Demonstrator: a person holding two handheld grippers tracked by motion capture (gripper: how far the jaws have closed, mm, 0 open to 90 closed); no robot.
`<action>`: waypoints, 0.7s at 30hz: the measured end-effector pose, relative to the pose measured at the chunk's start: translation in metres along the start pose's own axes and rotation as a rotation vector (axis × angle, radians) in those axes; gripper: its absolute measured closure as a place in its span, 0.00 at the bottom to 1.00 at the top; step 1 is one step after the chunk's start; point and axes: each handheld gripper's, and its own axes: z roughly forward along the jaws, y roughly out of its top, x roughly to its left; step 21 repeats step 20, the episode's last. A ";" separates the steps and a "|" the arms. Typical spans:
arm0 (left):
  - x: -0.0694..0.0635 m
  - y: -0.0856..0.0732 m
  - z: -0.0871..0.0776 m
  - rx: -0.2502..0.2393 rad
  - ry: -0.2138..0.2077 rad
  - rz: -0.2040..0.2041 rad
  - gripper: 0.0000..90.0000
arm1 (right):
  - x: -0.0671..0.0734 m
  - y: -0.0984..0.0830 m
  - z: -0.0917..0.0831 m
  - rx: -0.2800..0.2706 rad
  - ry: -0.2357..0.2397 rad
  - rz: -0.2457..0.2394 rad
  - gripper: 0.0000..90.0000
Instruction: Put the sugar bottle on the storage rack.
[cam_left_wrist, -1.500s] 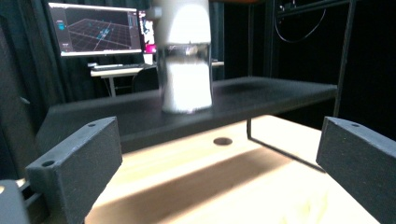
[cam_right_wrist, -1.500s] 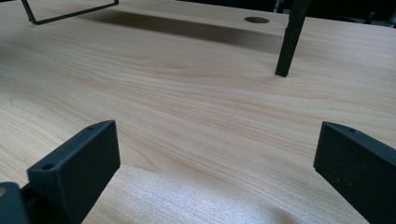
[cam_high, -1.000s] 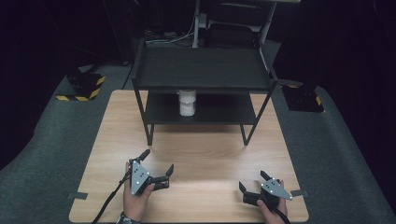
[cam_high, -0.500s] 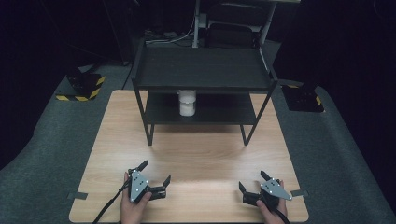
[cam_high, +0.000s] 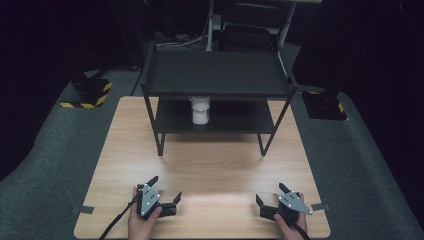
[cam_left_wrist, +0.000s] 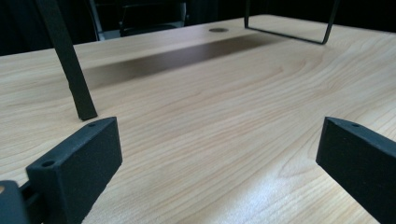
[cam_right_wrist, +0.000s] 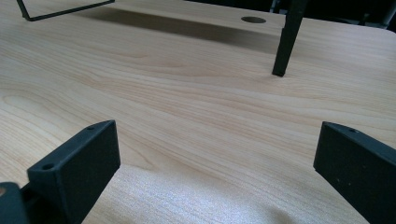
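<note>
High view: two grippers, left gripper (cam_high: 165, 192) and right gripper (cam_high: 270, 195), fingers wide; one white jar (cam_high: 200, 110).

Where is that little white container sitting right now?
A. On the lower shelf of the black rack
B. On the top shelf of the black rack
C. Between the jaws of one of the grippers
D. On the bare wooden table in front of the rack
A: in the high view the white container stands on the lower shelf of the black rack, under its top shelf, far from both open grippers at the table's near edge.
</note>
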 end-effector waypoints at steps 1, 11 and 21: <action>0.000 0.001 0.001 0.012 -0.001 0.000 0.00 | 0.000 0.000 0.000 0.000 -0.001 0.000 0.00; -0.002 0.004 0.003 0.035 0.000 0.013 0.00 | 0.000 0.001 0.000 0.003 -0.001 0.000 0.00; -0.001 0.006 0.004 0.045 0.000 0.014 0.00 | 0.001 0.000 0.000 0.002 -0.006 -0.006 0.00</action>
